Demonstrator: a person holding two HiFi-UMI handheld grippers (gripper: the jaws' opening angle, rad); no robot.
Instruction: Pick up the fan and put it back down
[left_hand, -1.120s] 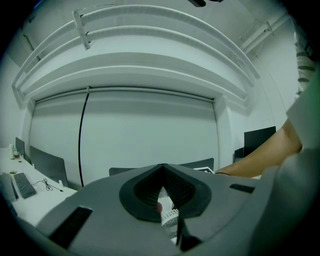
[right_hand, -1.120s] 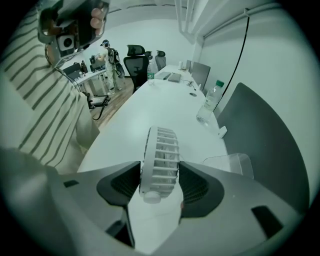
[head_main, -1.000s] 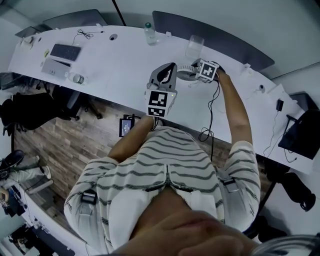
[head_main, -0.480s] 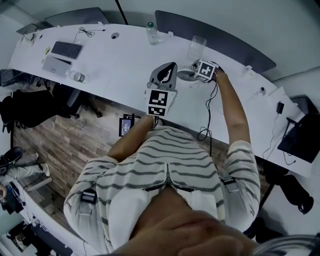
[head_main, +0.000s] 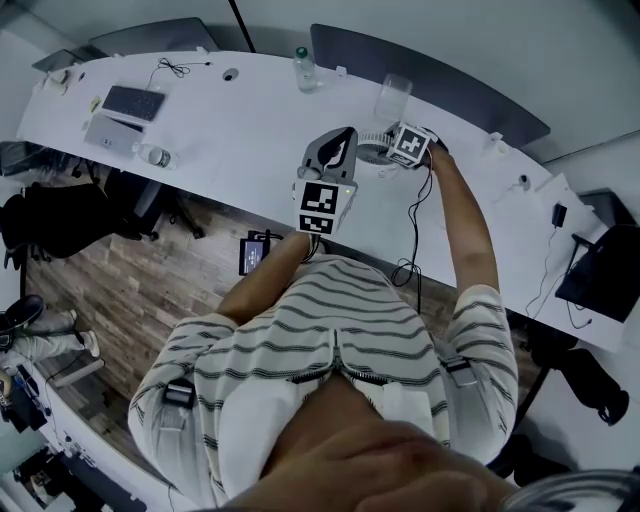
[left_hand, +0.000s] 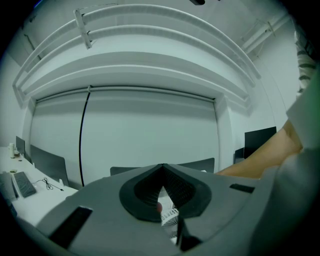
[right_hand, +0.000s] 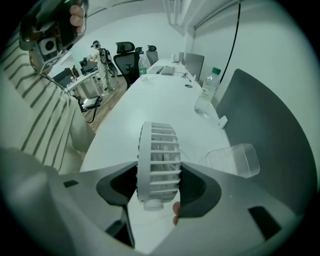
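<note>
Moved: left gripper (head_main: 342, 138) has drifted slightly toward the upper right; right gripper (head_main: 396, 148) has hardly shifted.
Left gripper: centre of the head view, raised, jaws closed tip to tip on nothing; probably parked clear of the work.
Right gripper: just right of it, jaws pressed on both flat faces of the fan (right_hand: 159, 160), a hold that keeps it upright.
Fan: between those jaws, over the table (head_main: 240, 130); lifted or resting, I cannot tell.
Cup (right_hand: 234, 160): right, just beyond.
Bottle (right_hand: 206, 92): farther back.
</note>
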